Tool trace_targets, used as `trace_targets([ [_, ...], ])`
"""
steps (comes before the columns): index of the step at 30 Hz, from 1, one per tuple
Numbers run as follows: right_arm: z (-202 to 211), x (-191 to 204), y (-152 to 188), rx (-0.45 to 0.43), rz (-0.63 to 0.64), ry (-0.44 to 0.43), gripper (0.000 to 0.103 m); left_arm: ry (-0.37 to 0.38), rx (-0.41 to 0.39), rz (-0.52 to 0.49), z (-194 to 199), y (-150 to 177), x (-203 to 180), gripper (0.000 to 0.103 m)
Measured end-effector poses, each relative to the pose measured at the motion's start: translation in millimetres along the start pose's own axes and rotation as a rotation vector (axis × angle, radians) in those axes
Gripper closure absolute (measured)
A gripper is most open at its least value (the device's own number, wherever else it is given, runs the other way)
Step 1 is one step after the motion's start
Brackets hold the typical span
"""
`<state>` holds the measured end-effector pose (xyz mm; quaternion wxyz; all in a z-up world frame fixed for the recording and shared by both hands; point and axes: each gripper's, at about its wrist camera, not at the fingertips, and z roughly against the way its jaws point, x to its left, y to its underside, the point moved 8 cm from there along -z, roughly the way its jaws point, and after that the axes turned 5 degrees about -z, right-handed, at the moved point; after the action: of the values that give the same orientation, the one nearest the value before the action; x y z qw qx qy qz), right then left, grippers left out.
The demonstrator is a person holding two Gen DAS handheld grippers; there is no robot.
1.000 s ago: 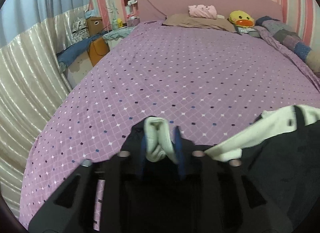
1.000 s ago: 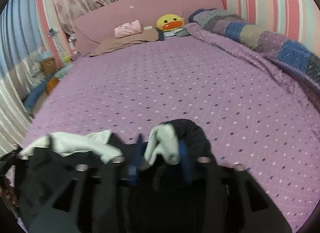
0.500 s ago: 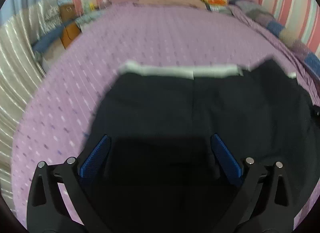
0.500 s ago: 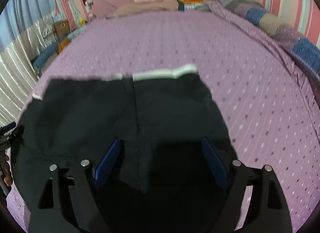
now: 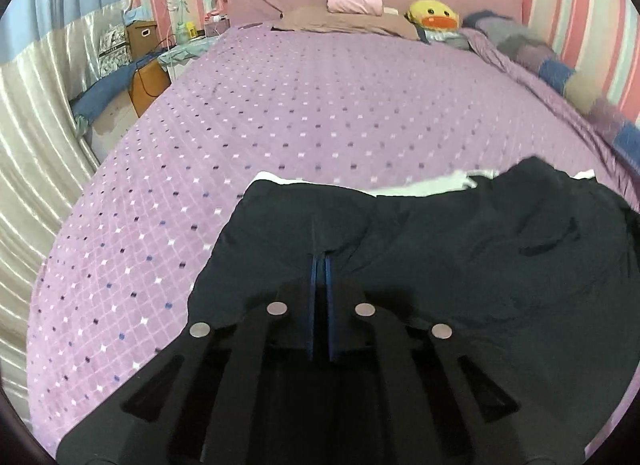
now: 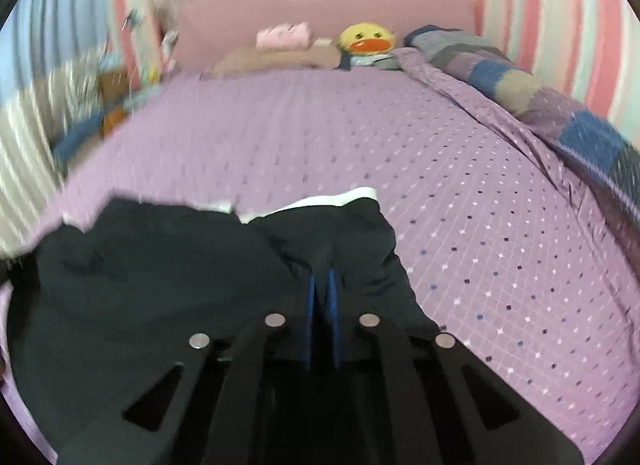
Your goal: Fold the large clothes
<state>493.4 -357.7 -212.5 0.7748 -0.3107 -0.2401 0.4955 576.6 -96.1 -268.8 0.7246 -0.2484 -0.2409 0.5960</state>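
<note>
Now both claws, left and right, have just closed, each pinching a ridge of the dark garment (white-edged) spread on the bed.

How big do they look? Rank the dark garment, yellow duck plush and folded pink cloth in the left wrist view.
1. dark garment, by far the largest, though nearest the camera.
2. and 3. folded pink cloth and yellow duck plush: they look alike, too close to rank.

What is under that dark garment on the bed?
The dark garment lies on the purple dotted bedspread, which shows all around it. A white edge peeks out at its far side. Anything else beneath is covered.
</note>
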Motion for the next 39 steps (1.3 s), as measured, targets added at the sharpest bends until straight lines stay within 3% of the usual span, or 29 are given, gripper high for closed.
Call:
trace_targets([
  [4, -29.2, -26.2, -2.2, 0.066, -0.057, 0.095, 0.103, -0.058, 0.043, -0.020, -27.1, 2.1, -1.8, 0.101],
  [5, -40.2, -35.4, 5.0, 0.123, -0.093, 0.091, 0.103, -0.077, 0.063, -0.021, -36.7, 5.7, -1.2, 0.101],
  [7, -40.5, -39.1, 6.9, 0.120, -0.106, 0.090, 0.103, -0.094, 0.096, -0.009, -51.4, 11.2, -4.9, 0.098],
  [9, -32.6, -34.3, 4.2, 0.108, -0.146, 0.039, 0.099, -0.119, 0.080, 0.005, -44.2, 9.9, -5.3, 0.096],
  [10, -26.2, -26.8, -2.2, 0.084, -0.168, 0.018, 0.099, -0.129, 0.068, 0.012, -39.4, 6.8, -6.7, 0.092],
  [11, -23.4, -19.5, -9.2, 0.067, -0.186, 0.002, 0.097, -0.145, 0.060, 0.023, -34.3, 3.5, -7.9, 0.072],
  [12, -22.5, -13.5, -13.6, 0.060, -0.203, -0.012, 0.079, -0.167, 0.047, 0.048, -29.1, -2.4, -10.1, 0.045],
  [13, -21.4, -3.7, -17.4, 0.053, -0.238, -0.026, 0.036, -0.196, 0.036, 0.081, -23.9, -8.2, -11.9, 0.024],
  [14, -20.9, 8.6, -21.4, 0.040, -0.281, -0.042, 0.021, -0.214, 0.032, 0.107, -19.6, -10.0, -11.9, 0.019],
  [17, -33.0, 49.8, -31.8, 0.007, -0.345, -0.070, 0.016, -0.185, 0.036, 0.193, -27.3, -28.2, -35.0, 0.014],
  [20, -66.1, 75.6, -21.6, 0.006, -0.300, 0.009, 0.015, -0.164, 0.040, 0.209, -46.0, -39.2, -56.5, 0.010],
  [23, -84.7, 67.6, -10.3, 0.007, -0.296, 0.084, 0.011, -0.212, 0.042, 0.175, -71.0, -37.4, -65.5, 0.010],
  [27, -107.7, 51.2, 2.6, 0.048, -0.369, 0.046, 0.007, -0.183, 0.002, 0.229, -83.7, -29.8, -59.9, 0.006],
  [30, -115.4, 60.3, 7.9, 0.011, -0.304, 0.060, 0.002, -0.211, -0.033, 0.229, -93.7, -30.9, -62.4, 0.003],
  [39, -127.8, 69.9, 11.1, -0.050, -0.225, 0.104, 0.001, -0.283, -0.123, 0.189, -96.3, -23.5, -70.3, 0.003],
])
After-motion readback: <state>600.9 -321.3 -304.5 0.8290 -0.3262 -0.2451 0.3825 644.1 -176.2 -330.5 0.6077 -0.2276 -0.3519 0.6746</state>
